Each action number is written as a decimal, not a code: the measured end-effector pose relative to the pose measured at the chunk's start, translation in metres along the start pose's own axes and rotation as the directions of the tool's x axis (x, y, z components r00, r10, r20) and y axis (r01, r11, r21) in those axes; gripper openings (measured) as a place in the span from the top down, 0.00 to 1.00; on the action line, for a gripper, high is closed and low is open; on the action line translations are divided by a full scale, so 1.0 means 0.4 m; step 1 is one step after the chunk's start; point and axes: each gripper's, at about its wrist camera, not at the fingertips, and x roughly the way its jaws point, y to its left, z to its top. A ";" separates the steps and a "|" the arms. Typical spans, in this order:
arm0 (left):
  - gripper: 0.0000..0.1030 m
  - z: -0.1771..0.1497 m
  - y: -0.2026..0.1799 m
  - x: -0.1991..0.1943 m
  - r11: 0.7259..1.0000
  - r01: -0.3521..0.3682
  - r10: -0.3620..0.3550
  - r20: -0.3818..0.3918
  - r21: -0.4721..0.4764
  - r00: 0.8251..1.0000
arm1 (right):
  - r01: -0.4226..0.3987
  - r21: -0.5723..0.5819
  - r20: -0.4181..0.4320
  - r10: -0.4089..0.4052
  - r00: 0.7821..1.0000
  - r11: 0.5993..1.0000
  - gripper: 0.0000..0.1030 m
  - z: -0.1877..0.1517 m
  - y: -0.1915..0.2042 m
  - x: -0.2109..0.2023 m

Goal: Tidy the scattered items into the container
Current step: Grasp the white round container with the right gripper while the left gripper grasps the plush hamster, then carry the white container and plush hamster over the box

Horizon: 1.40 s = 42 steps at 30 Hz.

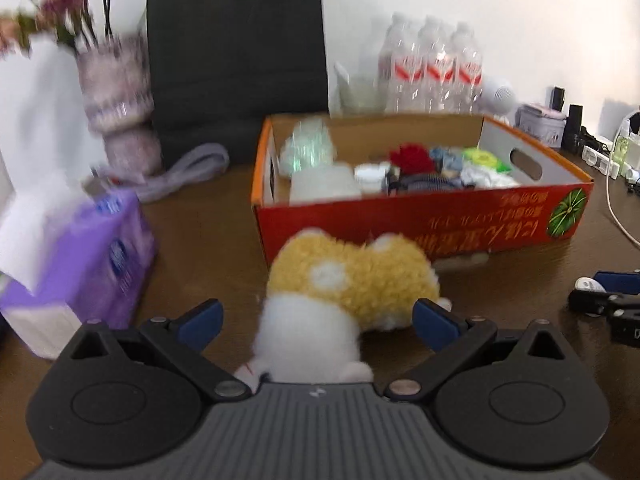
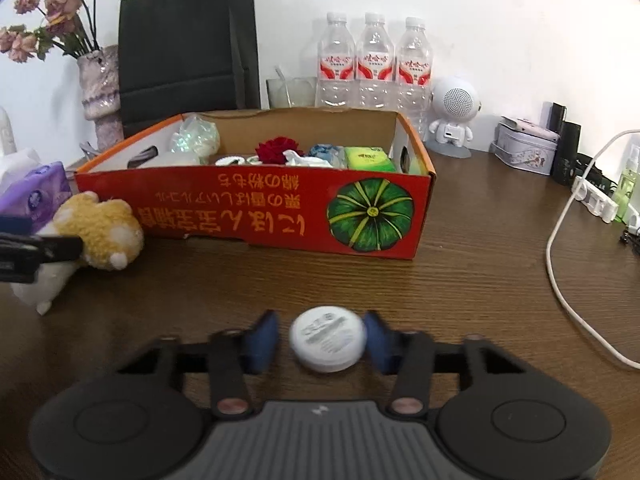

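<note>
A yellow and white plush toy (image 1: pixel 352 280) lies on the wooden table just in front of the red cardboard box (image 1: pixel 420 220). My left gripper (image 1: pixel 319 320) stands open wide around the toy, with clear space at the left pad. In the right wrist view a small white round jar (image 2: pixel 327 338) sits on the table between the fingers of my right gripper (image 2: pixel 320 340). The right pad is against the jar and a narrow gap shows at the left pad. The box (image 2: pixel 240 216) holds several small items. The plush toy (image 2: pixel 104 232) shows at the left of that view.
A purple tissue pack (image 1: pixel 96 256) lies left of the toy. Behind the box stand a vase of dried flowers (image 2: pixel 100 88), a black paper bag (image 2: pixel 184 40), three water bottles (image 2: pixel 374 60) and a white robot-shaped speaker (image 2: pixel 454 108). A tin (image 2: pixel 524 152), a power strip and a white cable (image 2: pixel 560 248) lie at the right.
</note>
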 end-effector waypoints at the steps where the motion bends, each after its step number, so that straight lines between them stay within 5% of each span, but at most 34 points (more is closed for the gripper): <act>1: 0.02 -0.006 0.012 0.002 1.000 0.016 -0.016 -0.002 -0.025 1.000 | -0.002 0.000 0.003 0.002 1.000 1.000 0.63 -0.002 -0.001 0.000; 4: 0.25 -0.028 0.031 -0.011 0.997 0.019 -0.019 0.004 -0.079 1.000 | -0.013 0.003 0.015 0.013 1.000 1.000 0.63 -0.005 -0.002 -0.004; 8: 0.39 -0.057 0.039 -0.036 0.996 0.024 -0.023 0.021 -0.089 1.000 | -0.034 0.018 0.049 0.033 0.998 0.999 0.63 -0.003 -0.003 -0.024; 12: 0.50 -0.066 0.027 -0.090 0.993 0.002 0.006 0.071 -0.117 0.997 | -0.054 0.020 0.087 0.052 0.995 0.998 0.63 -0.004 0.013 -0.070; 17: 0.53 -0.068 0.000 -0.250 0.996 -0.016 0.034 0.187 -0.093 0.982 | -0.081 -0.006 0.161 0.081 0.984 0.997 0.63 -0.023 0.040 -0.175; 24: 0.52 -0.052 -0.039 -0.378 0.999 -0.030 0.035 0.158 -0.034 0.987 | -0.119 -0.018 0.204 0.120 0.972 0.993 0.63 -0.063 0.058 -0.290; 36: 0.46 0.067 -0.152 -0.063 0.996 0.014 -0.017 0.035 0.085 0.999 | -0.083 0.063 0.181 0.070 0.981 0.995 0.63 -0.088 0.006 -0.287; 39: 0.27 0.022 -0.142 -0.036 0.996 0.072 -0.071 -0.018 0.049 0.997 | -0.079 0.070 0.164 0.066 0.984 0.994 0.63 -0.094 -0.006 -0.271; 42: 0.16 -0.031 -0.112 -0.115 0.998 0.068 -0.068 0.005 0.014 0.998 | -0.079 0.068 0.140 0.069 0.988 0.995 0.63 -0.099 -0.012 -0.251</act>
